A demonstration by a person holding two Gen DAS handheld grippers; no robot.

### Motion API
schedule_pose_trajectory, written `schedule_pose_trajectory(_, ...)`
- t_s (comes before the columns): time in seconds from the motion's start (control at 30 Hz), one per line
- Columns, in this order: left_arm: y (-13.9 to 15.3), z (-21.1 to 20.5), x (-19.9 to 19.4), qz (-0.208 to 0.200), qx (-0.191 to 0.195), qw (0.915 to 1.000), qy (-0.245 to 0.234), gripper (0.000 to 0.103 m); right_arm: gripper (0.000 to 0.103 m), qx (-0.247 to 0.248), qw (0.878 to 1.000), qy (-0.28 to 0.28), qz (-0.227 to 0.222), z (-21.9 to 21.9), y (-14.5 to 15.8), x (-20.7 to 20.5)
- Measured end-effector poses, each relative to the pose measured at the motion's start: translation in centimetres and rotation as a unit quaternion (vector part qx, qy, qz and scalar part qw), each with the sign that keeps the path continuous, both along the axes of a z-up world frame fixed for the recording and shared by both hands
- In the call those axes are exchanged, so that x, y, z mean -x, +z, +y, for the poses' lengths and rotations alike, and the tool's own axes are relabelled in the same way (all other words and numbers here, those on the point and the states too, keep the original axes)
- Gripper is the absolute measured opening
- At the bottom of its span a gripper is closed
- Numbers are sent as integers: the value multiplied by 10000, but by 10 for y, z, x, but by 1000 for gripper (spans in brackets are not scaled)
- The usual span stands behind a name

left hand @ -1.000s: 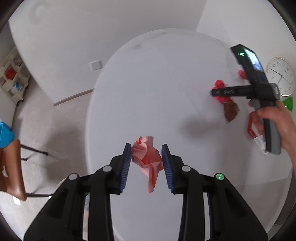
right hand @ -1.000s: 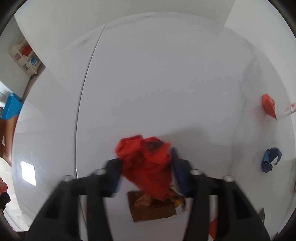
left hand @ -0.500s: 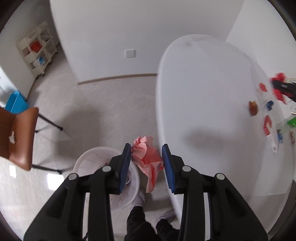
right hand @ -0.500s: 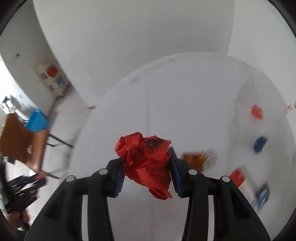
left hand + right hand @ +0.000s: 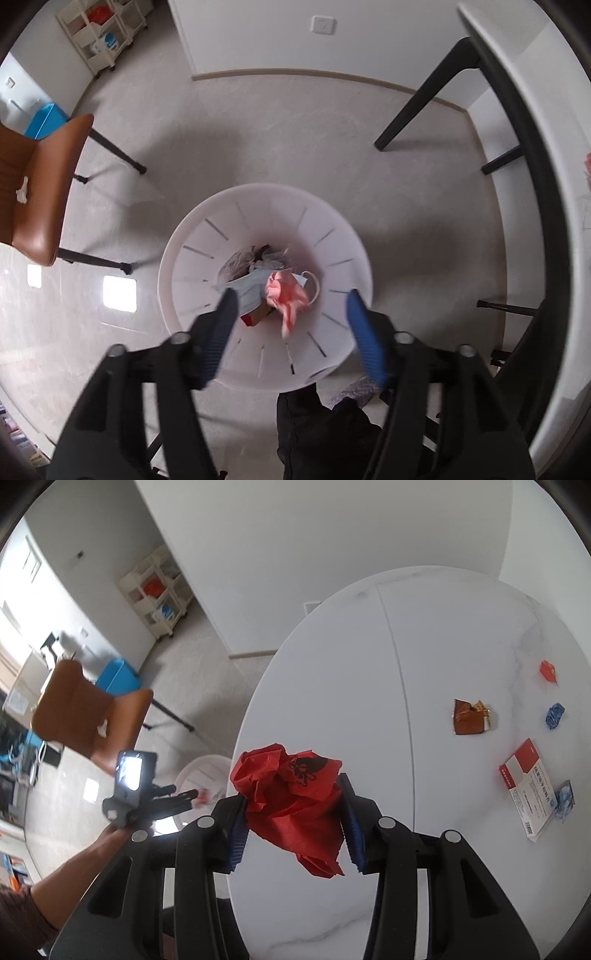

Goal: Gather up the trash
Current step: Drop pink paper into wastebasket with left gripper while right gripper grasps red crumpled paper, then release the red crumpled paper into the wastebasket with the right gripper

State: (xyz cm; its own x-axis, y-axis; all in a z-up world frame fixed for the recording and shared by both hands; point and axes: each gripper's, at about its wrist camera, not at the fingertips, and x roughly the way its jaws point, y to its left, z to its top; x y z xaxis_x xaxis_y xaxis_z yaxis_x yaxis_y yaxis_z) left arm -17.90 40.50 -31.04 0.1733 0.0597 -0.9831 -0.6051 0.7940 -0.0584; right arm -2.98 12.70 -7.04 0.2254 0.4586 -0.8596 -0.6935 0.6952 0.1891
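L claw (image 5: 291,317) points down over the white bin (image 5: 207,221) w/ jaws just opened wide — pink paper wad (image 5: 286,295) sits between the pads but free of both, on top of the trash in the bin. R claw (image 5: 291,825) is clamped on a red crumpled paper (image 5: 295,805), held above the table (image 5: 332,664) edge — wrappers & a box lie far to its right.

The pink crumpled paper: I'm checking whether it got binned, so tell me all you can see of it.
The pink crumpled paper is a soft, wrinkled wad with a loose tail hanging toward the camera. It shows inside the white slotted bin, over a pale blue face mask. The left gripper has just been opening; neither pad touches it.
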Motion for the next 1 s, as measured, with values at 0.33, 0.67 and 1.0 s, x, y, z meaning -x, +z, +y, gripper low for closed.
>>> schedule_pose_trajectory(0.33,43,2,23,-344,-128,9988,311,87,45,33,9974,721,-73,48,-3,36)
schedule_pose_trajectory(0.67,127,15,96,-685,-642,9918,870,95,46,133,9766,2148,11,154,-38,84)
schedule_pose_trajectory(1.0,144,26,146,-555,-855,9853,1373,95,65,731,9541,2867,474,233,-121,126)
